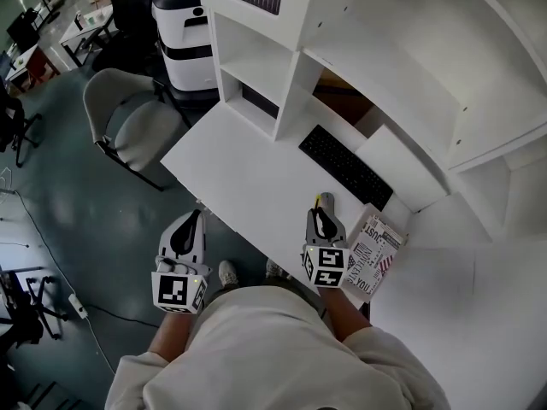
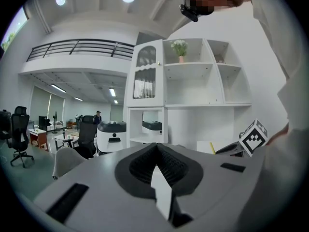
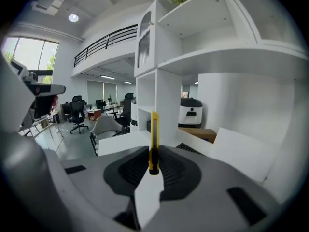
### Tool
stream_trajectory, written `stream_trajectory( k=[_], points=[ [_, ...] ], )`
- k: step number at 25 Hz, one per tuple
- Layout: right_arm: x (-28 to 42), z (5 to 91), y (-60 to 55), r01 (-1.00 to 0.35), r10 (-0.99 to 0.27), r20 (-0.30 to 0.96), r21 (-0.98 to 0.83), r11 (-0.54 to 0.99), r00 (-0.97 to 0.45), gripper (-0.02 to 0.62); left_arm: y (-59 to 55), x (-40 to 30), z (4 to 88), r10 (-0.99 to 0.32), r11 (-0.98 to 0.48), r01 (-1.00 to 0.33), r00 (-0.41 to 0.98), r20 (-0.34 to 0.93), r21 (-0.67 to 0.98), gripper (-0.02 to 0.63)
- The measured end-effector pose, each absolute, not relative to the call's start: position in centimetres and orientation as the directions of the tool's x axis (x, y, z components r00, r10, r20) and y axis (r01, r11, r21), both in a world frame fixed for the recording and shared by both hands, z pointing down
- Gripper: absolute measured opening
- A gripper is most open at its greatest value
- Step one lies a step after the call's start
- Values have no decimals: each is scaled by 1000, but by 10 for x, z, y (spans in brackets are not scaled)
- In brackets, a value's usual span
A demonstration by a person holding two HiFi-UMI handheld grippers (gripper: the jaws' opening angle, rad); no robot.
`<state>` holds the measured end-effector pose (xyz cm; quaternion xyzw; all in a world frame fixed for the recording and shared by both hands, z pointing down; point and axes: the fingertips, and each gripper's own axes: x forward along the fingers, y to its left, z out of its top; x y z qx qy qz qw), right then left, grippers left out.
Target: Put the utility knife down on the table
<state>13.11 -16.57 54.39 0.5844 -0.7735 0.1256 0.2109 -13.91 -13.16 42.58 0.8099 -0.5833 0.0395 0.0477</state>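
**Yellow utility knife gripped over the near edge of a white table**

A person (image 1: 256, 348) in a light shirt, seen from above, holds a gripper in each hand at the front edge of a white table (image 1: 248, 173). The right gripper (image 1: 320, 215) reaches over the table's near edge. Its two jaws are clamped on a yellow utility knife (image 3: 154, 139).

In the right gripper view the knife stands on edge between the jaws. Its dark rear end sits in the grip and its yellow body sticks out forward past the jaws. From above, the knife's yellow tip shows just ahead of the gripper. It points toward a black keyboard (image 1: 346, 167) that lies further back on the table. Whether the knife touches the tabletop cannot be told. Just to the right of this gripper a booklet (image 1: 376, 254) with bold print lies on the table near its front edge.

The left gripper (image 1: 193, 222) is held just off the table's front edge, over the grey floor (image 1: 77, 203), well apart from the knife. In the left gripper view its jaws are pressed together with nothing between them.

Behind the table rises a white shelf unit (image 1: 282, 67) with open compartments. A grey chair (image 1: 128, 122) stands on the floor to the left of the table. A white and black machine (image 1: 181, 32) stands beyond it.
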Motion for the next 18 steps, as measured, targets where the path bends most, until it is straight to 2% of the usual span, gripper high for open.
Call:
stream_trajectory(
  k=[18],
  points=[
    [144,695,-190,-967,-638,744,-42,251,-198,69,-130,-166,447,-954,-223,-975,221,204,12,0]
  ],
)
